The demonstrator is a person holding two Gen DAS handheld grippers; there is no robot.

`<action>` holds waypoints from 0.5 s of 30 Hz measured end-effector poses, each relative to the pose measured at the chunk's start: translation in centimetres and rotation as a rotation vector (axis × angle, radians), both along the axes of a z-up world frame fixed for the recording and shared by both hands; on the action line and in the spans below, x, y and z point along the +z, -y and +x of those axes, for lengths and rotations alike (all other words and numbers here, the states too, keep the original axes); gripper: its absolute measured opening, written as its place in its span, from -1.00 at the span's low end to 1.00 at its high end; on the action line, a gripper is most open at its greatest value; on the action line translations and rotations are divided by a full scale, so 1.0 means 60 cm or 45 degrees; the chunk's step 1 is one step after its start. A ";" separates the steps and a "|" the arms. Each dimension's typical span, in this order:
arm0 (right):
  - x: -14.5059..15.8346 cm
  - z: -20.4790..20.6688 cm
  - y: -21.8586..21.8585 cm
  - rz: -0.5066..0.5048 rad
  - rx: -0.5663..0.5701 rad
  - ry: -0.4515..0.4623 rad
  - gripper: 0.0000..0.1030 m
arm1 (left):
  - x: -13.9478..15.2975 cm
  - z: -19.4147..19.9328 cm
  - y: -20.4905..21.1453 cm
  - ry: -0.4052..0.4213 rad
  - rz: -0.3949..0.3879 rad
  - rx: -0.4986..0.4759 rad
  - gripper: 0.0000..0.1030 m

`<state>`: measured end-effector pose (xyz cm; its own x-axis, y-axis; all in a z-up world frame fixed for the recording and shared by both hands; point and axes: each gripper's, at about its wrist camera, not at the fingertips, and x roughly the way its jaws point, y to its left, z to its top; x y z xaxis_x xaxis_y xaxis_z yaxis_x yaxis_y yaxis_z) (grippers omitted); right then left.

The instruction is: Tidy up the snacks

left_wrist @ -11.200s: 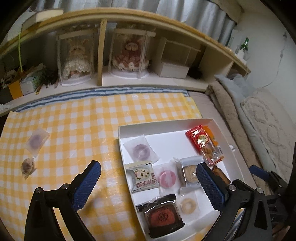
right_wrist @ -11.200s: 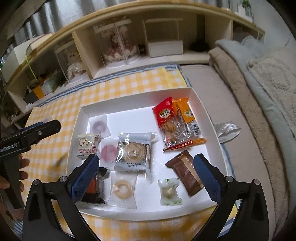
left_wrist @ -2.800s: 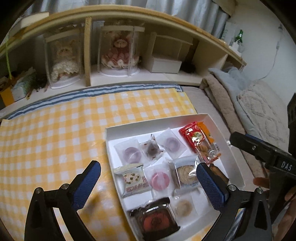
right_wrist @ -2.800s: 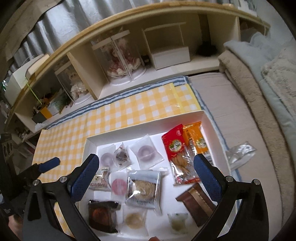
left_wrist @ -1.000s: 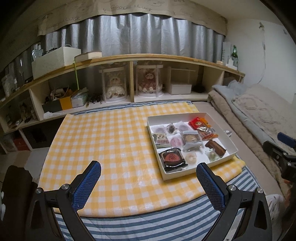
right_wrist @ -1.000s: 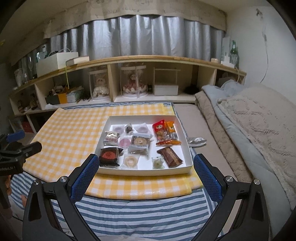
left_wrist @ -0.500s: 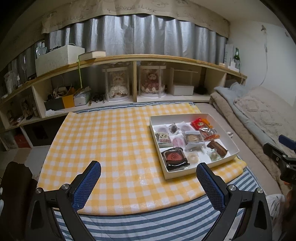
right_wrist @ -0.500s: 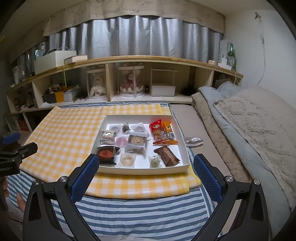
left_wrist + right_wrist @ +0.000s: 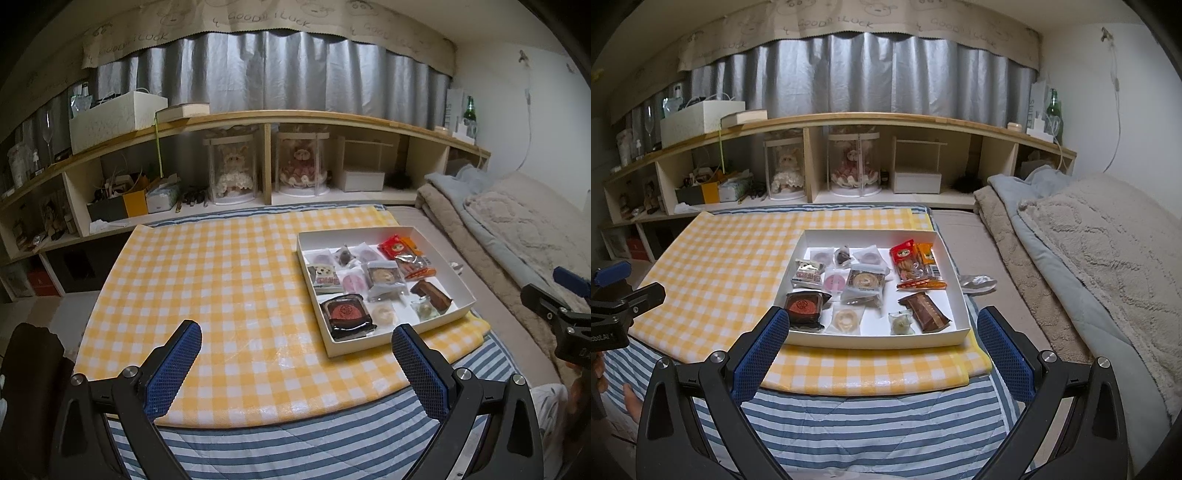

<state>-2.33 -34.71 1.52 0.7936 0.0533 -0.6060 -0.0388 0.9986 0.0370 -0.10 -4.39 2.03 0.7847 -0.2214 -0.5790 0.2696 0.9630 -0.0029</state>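
A white box (image 9: pixel 388 343) (image 9: pixel 875 341) sits on the yellow checked cloth (image 9: pixel 207 280) (image 9: pixel 720 269), holding several wrapped snacks: a dark red cake pack (image 9: pixel 804 305), a red cracker bag (image 9: pixel 907 258), a brown bar (image 9: pixel 925 311). My left gripper (image 9: pixel 297 363) is open and empty, held back above the cloth's near edge, left of the box. My right gripper (image 9: pixel 877 354) is open and empty, held back in front of the box. Each gripper shows at the side of the other's view.
A crumpled silver wrapper (image 9: pixel 977 282) lies right of the box on the mattress. Folded blankets (image 9: pixel 1089 251) lie to the right. A low wooden shelf (image 9: pixel 849 122) with doll cases (image 9: pixel 854 166) runs along the back. A striped quilt (image 9: pixel 868 424) is in front.
Both grippers have pulled far back and up from the box over the last seconds. Two small snack packs formerly on the cloth's left now lie in the box. Little change in the last half second.
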 end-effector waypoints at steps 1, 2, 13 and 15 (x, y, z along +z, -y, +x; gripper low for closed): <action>0.000 0.000 0.001 -0.001 0.000 0.000 1.00 | 0.000 0.000 0.000 0.000 -0.001 0.000 1.00; 0.000 0.000 0.000 -0.001 -0.001 0.001 1.00 | 0.000 -0.001 0.000 0.001 0.000 0.001 1.00; -0.002 0.000 0.000 0.005 -0.002 -0.006 1.00 | 0.000 -0.005 0.005 0.004 -0.001 0.004 1.00; -0.002 -0.002 0.000 0.006 -0.004 -0.007 1.00 | 0.000 -0.006 0.006 0.005 -0.002 0.004 1.00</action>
<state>-2.43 -34.73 1.41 0.7905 0.0537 -0.6101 -0.0355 0.9985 0.0419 -0.43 -4.76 2.01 0.7878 -0.2195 -0.5755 0.2664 0.9639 -0.0031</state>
